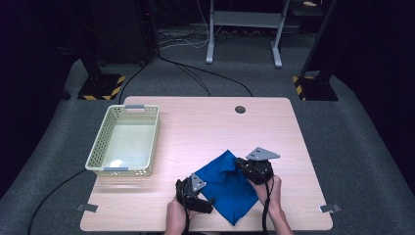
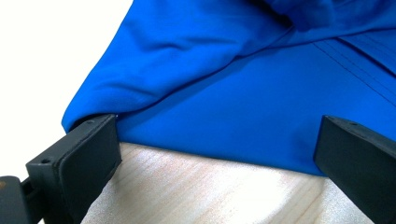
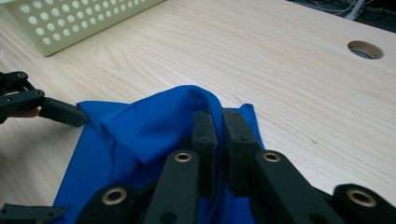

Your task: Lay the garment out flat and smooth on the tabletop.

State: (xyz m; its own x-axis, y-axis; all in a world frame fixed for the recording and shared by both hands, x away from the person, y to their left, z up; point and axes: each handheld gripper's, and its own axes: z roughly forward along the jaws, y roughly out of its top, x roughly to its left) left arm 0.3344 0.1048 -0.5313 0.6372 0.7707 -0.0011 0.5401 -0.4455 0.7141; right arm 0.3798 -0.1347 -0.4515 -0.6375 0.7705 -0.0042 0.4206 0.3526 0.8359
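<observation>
So in the high view there's a cream perforated basket (image 1: 124, 141) sitting at the left of the wooden table (image 1: 205, 122), nothing in it that I can see, and well apart from where the work is going on.

Moving right, lower middle of the frame: the left gripper (image 1: 199, 196) is parked at the left edge of a blue cloth (image 1: 230, 188). Its own view shows the jaws standing wide apart, the cloth (image 2: 243, 93) bunched up just ahead of them with bare table (image 2: 210, 191) in between. The left-hand jaw tip looks like it's right against a fold of the fabric, the other one sits at the hem on the right of the frame. Nothing is pinched there.

Then the right gripper (image 1: 252, 169), a bit higher and right of centre in the high view, at the cloth's upper right corner. In the right gripper view its jaws are squeezed together with only a thin slit left, and the blue fabric (image 3: 149, 126) is pulled up into a ridge right at them, so it's clamped on the cloth. The left gripper (image 3: 44, 109) pokes in at the left edge of that view, touching the cloth's far corner.
</observation>
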